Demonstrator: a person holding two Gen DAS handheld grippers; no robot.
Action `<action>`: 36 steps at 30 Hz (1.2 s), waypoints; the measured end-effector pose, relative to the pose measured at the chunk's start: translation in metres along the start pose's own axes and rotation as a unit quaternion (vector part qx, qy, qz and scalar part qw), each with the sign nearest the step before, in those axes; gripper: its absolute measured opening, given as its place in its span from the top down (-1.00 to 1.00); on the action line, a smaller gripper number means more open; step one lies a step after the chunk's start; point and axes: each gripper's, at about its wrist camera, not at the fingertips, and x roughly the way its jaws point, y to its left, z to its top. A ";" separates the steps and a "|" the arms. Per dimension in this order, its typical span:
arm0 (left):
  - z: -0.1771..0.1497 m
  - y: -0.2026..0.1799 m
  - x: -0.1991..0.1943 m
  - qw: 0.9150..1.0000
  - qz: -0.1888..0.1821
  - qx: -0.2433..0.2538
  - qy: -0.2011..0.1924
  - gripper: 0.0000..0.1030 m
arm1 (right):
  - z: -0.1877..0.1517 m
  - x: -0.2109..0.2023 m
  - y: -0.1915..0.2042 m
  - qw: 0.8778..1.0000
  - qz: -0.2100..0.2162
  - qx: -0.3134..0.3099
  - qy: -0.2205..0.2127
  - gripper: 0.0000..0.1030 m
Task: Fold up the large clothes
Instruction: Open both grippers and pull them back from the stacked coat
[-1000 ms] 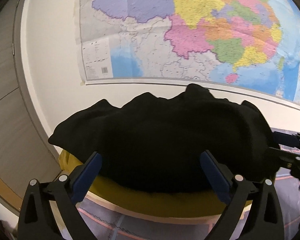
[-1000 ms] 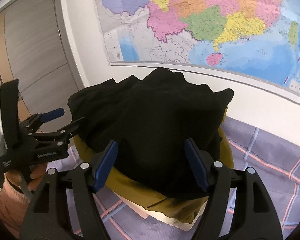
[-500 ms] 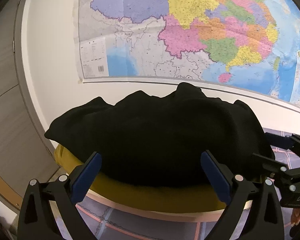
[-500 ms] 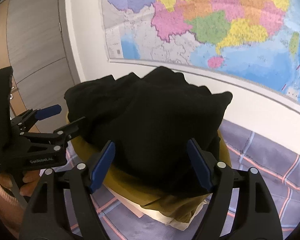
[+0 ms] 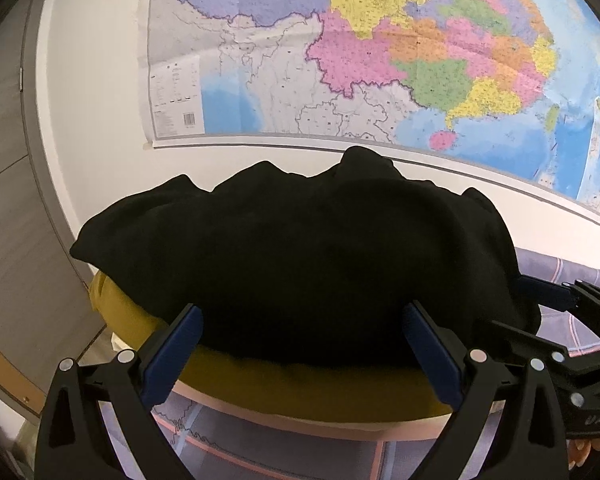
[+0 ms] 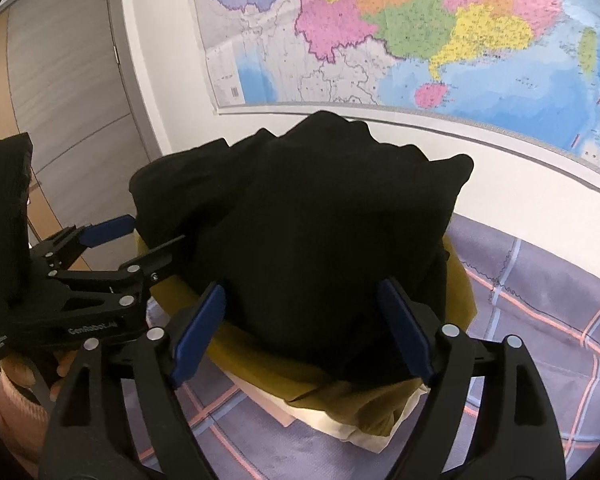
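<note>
Seemingly soft and limp, the black garment (image 5: 300, 264) lay heaped on a mustard-yellow garment (image 5: 308, 380) below the wall map (image 5: 380, 52) in the left wrist view, where the left gripper (image 5: 300, 356) stood with jaws wide and empty at the heap's near hem, probably the best place to pinch. From the right wrist, the right gripper (image 6: 300, 328) had just been opening, its jaws wide with the heap's near edge between them but unpressed, the stack resting on a purple checked bedcover (image 6: 540, 300) beside a grey door (image 6: 64, 92).

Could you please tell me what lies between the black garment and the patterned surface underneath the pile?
A mustard-yellow garment lies directly under the black garment, with a cream layer beneath it, resting on the patterned surface; the right wrist view shows this best.
</note>
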 end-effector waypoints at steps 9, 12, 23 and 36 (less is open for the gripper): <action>-0.008 0.000 -0.013 1.000 0.008 -0.017 0.009 -0.87 | -0.008 -0.014 0.005 1.000 -0.012 -0.006 -0.015 -0.72; -0.012 -0.002 -0.017 1.000 0.015 -0.018 0.007 -0.87 | -0.011 -0.021 0.007 1.000 -0.015 -0.006 -0.023 -0.75; -0.028 -0.006 -0.043 0.999 0.023 -0.027 -0.008 -0.87 | -0.026 -0.047 0.021 0.998 -0.019 -0.017 -0.050 -0.89; -0.048 -0.008 -0.066 0.999 0.034 -0.036 -0.004 -0.87 | -0.049 -0.067 0.024 0.998 -0.023 -0.011 -0.055 -0.89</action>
